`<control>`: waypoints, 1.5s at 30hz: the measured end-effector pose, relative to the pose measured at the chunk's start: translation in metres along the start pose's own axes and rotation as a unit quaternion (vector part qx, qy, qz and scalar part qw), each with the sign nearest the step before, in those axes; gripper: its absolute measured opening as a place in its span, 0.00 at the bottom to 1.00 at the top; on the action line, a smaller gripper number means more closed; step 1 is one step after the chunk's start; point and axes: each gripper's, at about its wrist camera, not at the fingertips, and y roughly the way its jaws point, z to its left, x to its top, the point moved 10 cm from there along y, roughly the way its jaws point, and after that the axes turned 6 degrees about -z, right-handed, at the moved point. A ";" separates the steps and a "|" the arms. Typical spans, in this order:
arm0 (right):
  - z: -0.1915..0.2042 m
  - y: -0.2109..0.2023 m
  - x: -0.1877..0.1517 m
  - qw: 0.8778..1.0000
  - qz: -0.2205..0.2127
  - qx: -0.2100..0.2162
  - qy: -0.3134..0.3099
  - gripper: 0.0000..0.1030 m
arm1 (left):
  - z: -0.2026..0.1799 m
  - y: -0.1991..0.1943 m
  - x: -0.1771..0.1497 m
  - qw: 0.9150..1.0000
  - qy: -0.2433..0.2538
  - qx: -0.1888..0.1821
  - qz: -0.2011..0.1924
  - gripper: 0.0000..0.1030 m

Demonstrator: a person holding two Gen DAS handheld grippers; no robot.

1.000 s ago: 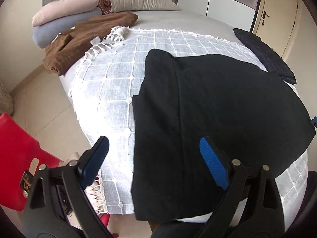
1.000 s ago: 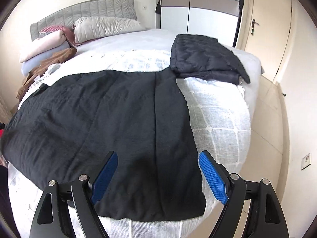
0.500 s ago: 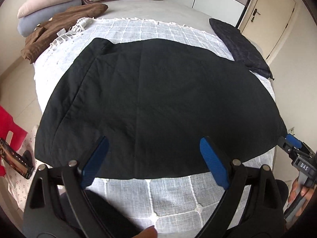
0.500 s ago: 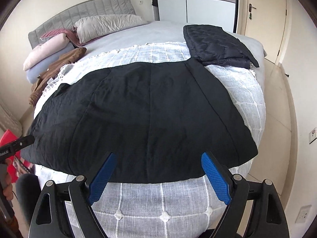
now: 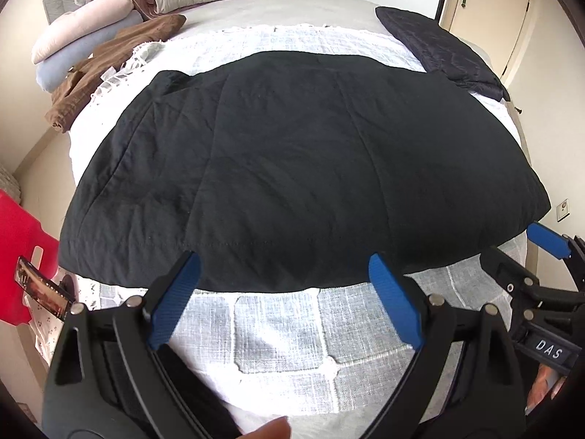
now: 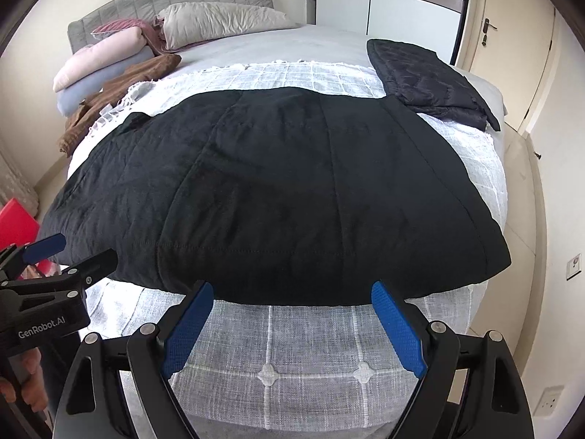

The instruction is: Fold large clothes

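Presently both grippers, left gripper and right gripper, hover with jaws released and empty, just short of the near hem of the large black quilted garment. It lies flat on the white checked woven bedspread, long axis crosswise to the jaws; neither gripper is clearly nearer. Beyond it rests a folded dark quilted item.

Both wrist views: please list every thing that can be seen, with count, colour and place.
black garment: 1, black, spread flat on the white blanket
white blanket: 1, white checked, covering the bed
quilted jacket: 1, dark, folded, far right of the bed
brown garment: 1, brown, far left edge of the bed
pillows: several, beige, pink, blue, at the headboard
red object: 1, red, on the floor at left
left gripper: 1, blue pads, open
right gripper: 1, blue pads, open
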 end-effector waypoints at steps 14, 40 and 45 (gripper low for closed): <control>0.010 0.007 -0.003 1.000 0.007 0.013 -0.002 0.87 | -0.008 -0.001 -0.003 1.000 0.002 -0.004 0.001 0.91; 0.012 0.008 -0.005 1.000 0.014 0.016 0.000 0.87 | -0.005 -0.001 -0.003 1.000 0.003 -0.002 0.001 0.91; 0.012 0.008 -0.005 1.000 0.014 0.016 0.000 0.87 | -0.005 0.000 -0.003 1.000 0.003 -0.002 0.001 0.91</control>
